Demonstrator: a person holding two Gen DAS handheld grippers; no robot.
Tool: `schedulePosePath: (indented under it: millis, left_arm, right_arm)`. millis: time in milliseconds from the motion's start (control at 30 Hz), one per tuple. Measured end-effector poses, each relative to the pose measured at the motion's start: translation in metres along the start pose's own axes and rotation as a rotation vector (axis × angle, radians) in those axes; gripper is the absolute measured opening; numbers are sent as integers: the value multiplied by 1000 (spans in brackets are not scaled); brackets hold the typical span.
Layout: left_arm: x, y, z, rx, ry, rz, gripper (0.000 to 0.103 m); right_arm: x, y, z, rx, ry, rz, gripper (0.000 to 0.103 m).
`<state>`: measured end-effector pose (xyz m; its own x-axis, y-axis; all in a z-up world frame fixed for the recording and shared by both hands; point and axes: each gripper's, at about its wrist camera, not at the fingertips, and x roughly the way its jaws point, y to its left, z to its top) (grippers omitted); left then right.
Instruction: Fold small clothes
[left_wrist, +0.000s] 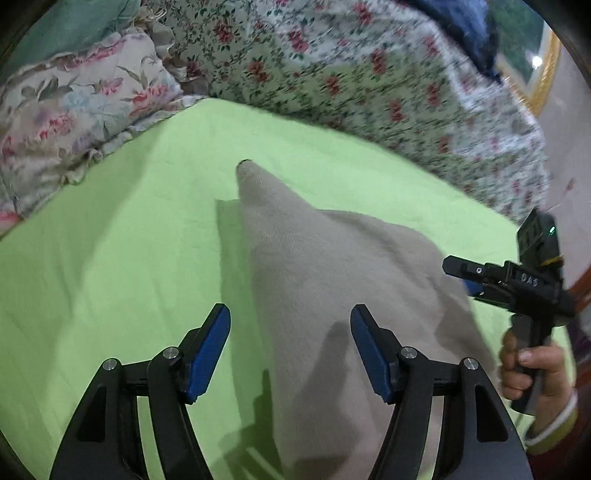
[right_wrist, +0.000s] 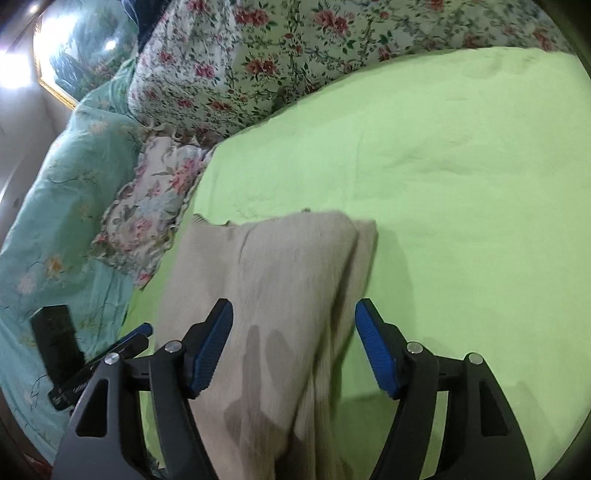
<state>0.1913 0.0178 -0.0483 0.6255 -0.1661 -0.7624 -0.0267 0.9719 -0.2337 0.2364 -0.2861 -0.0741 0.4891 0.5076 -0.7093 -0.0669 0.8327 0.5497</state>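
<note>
Knitwear, a small beige garment (left_wrist: 332, 295), lies on a lime-green sheet (left_wrist: 110, 240) spread over a bed; in the right wrist view it looks partly doubled, with a fold line running down its right side and a ribbed edge at the far left corner; in the left wrist view one corner tapers to a point away from the camera; the left gripper (left_wrist: 290, 347) hovers above the cloth with its blue-padded tongs spread wide, holding nothing; the right gripper (right_wrist: 293, 343) hangs over the same garment, tongs likewise apart and empty; judging from this, one fold may be made, and smoothing and further folding are probably left; beyond the sheet sit a floral quilt (left_wrist: 332, 66), a ruffled floral pillow (left_wrist: 74, 107) and a pale teal cover (right_wrist: 62, 184).
</note>
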Motion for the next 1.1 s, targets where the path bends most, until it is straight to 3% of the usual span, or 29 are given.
schedulePosePath:
  millis: [67,100,200,333,533,733,867,967,1100]
  left_arm:
    - [16,-5,5,9,33,32,61]
    - [20,-6,6,16,39,43,61]
    - [38,-9,3,66,83,112,64]
    - [52,-2,4,37,102,109,70]
    - [17,-1,-4,28,83,86,67]
    - [-49,-8,-64,79,27,30,66]
    - [-68,-9,-108,94,67,5,66]
    - [-70,-6,-122,46,94,-29,64]
    - [-74,-2,-115,-14,79,-88,64]
  right_arm:
    - [20,2,7,6,49,-9,41]
    - [25,3,9,0,53,-20,34]
    - [21,11,13,-38,-6,-74,34]
    - [35,-1,14,-9,16,-112,34]
    - [6,5,5,12,-9,-93,37]
    - [-58,24,-46,-35,-58,-37,41]
    - [-81,42,-93,-80,-37,5,41]
    - [-79,49,-115,-107,-6,-5,41]
    - [-66,41,-125,-70,25,-42,41]
